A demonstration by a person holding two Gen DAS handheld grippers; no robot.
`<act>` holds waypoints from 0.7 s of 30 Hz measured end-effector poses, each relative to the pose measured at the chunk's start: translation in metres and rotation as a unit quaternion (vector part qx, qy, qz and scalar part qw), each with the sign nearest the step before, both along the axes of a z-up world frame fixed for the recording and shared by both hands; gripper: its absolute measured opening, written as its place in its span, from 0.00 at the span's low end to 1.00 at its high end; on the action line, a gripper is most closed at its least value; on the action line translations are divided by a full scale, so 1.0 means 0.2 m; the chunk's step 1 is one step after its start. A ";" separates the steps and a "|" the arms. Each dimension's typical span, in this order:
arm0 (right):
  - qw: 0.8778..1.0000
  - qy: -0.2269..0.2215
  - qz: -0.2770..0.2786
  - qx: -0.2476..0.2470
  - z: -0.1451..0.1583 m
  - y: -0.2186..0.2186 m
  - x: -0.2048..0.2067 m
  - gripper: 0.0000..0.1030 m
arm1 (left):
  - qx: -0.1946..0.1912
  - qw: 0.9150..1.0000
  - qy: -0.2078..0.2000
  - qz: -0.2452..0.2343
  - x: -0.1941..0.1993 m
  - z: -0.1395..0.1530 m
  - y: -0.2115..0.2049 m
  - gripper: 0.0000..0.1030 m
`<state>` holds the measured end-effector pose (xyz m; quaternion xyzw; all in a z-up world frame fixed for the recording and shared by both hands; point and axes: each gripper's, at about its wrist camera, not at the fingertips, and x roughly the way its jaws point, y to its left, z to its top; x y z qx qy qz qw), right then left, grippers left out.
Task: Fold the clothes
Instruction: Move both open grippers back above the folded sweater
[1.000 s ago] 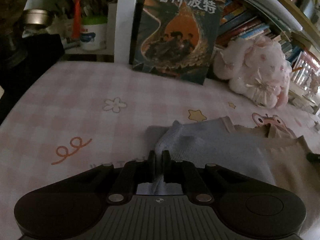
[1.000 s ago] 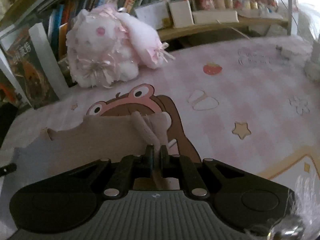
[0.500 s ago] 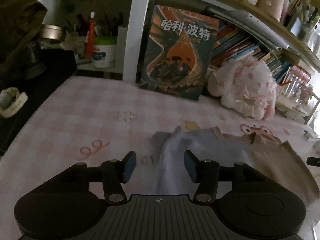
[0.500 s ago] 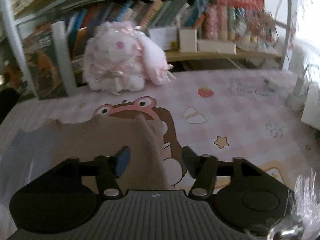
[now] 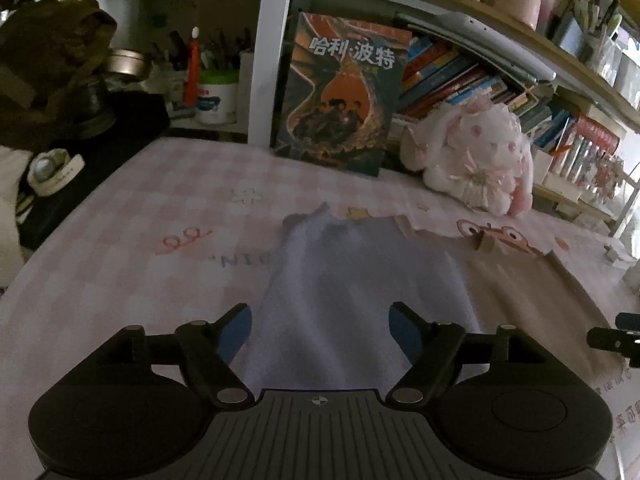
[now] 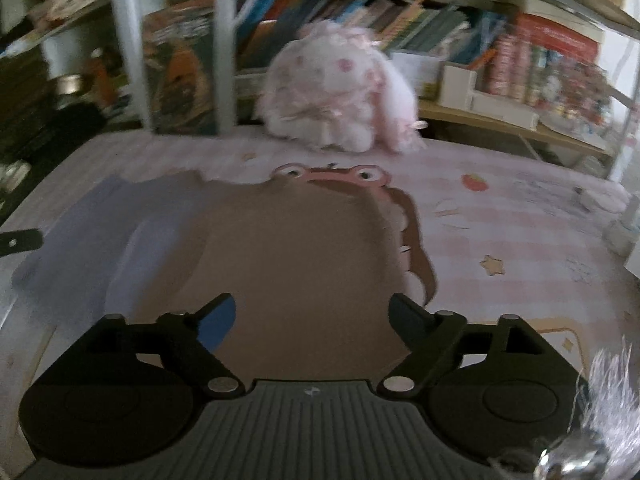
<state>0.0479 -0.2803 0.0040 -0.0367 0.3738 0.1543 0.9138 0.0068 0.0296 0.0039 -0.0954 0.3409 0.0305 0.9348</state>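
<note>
A two-tone garment lies flat on the pink checked table cover. Its pale blue part (image 5: 360, 280) is on the left and its beige part (image 6: 288, 264) on the right. My left gripper (image 5: 320, 330) is open and empty, raised above the near edge of the blue part. My right gripper (image 6: 312, 318) is open and empty above the near edge of the beige part. The blue part also shows at the left of the right wrist view (image 6: 100, 248), and the beige part at the right of the left wrist view (image 5: 532, 292).
A pink-and-white plush rabbit (image 5: 476, 160) and an upright book (image 5: 340, 96) stand at the back edge below crowded shelves. A dark bag and clutter (image 5: 52, 92) sit at the far left. Small white items (image 6: 624, 228) lie at the table's right side.
Both grippers let go of the garment's far corners, opened wide and drew back toward me and upward. The garment now lies spread flat.
</note>
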 end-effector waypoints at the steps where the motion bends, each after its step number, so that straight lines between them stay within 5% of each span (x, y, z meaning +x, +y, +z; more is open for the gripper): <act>1: 1.000 -0.001 0.010 -0.001 0.00 -0.01 -0.01 0.83 | 0.001 1.000 0.001 0.009 -0.02 0.00 -0.03 0.76; 7: 0.998 -0.001 0.060 -0.007 -0.02 -0.11 -0.05 0.92 | -0.022 0.998 0.008 0.058 -0.15 0.01 -0.24 0.79; 16: 0.994 0.017 0.112 -0.004 -0.07 -0.35 -0.09 0.93 | -0.001 0.995 0.026 0.101 -0.30 -0.02 -0.61 0.82; 21: 0.992 0.024 0.120 -0.005 -0.09 -0.43 -0.10 0.94 | 0.021 0.991 0.060 0.116 -0.31 -0.05 -0.72 0.92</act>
